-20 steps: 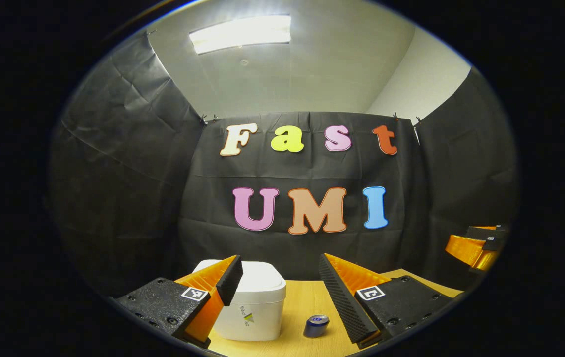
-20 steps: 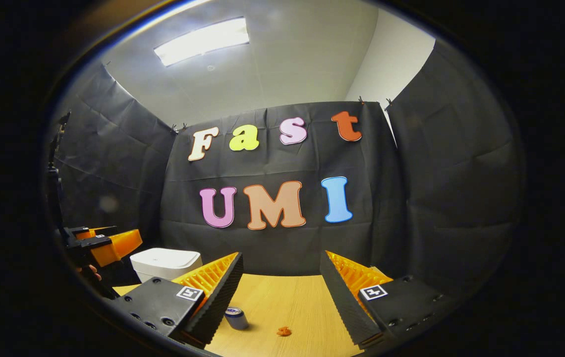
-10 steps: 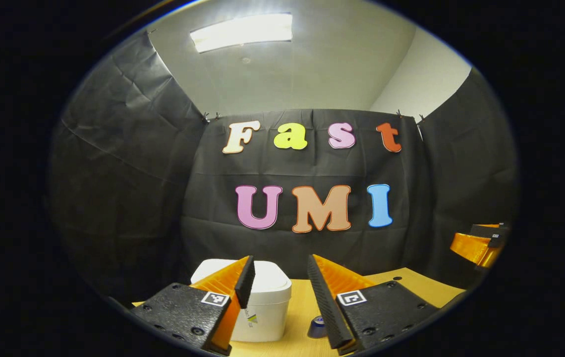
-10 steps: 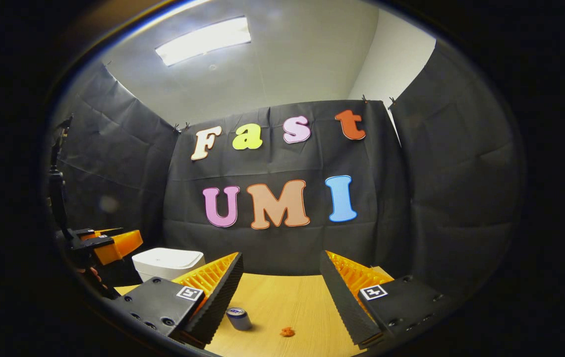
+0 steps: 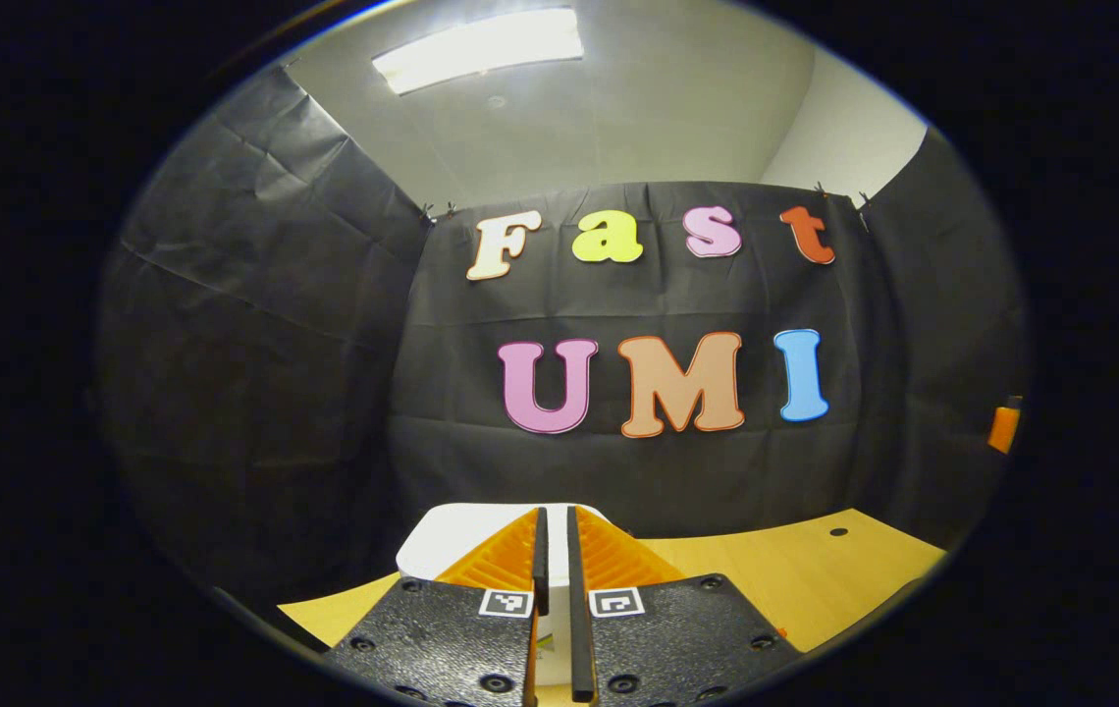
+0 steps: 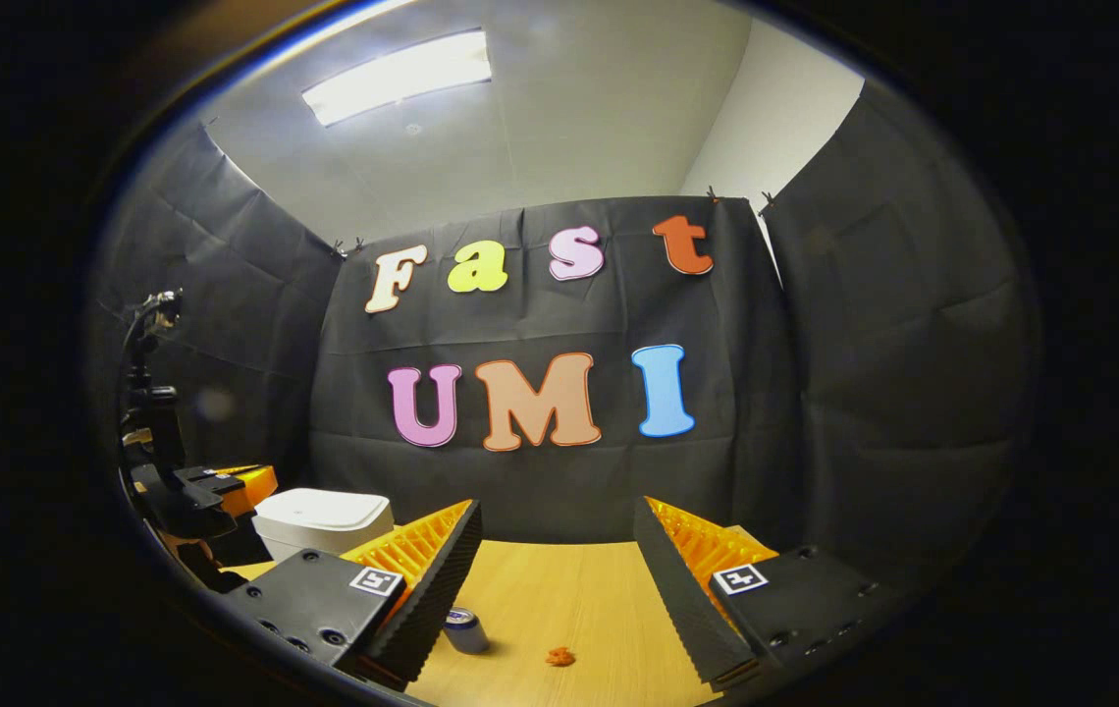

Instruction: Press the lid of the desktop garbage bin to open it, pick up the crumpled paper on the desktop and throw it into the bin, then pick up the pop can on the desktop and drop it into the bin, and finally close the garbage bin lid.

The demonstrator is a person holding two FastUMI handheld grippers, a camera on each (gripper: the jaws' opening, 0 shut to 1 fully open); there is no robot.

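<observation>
Garbage bin (image 5: 452, 535), white with its lid down, sits at the lower centre of the left gripper view, directly behind the left gripper (image 5: 554, 589). That gripper's two fingers are pressed almost together with only a thin slit between them, and nothing is between them. Whether they touch the bin lid cannot be told. The wooden bench (image 5: 795, 579) stretches toward the lower right of that view.

In the right gripper view, the same bin (image 6: 322, 520) stands at the lower left on the bench (image 6: 569, 589), with the left gripper (image 6: 226, 486) just beside it at the left edge, seen from the side. The right gripper (image 6: 557, 574) fills the bottom of this view, its fingers spread wide and empty. Between them, low in the frame, a pop can (image 6: 465, 630) stands upright near the left finger, and a small orange crumpled paper (image 6: 559, 656) lies on the bench a little to the can's right, apart from it.
</observation>
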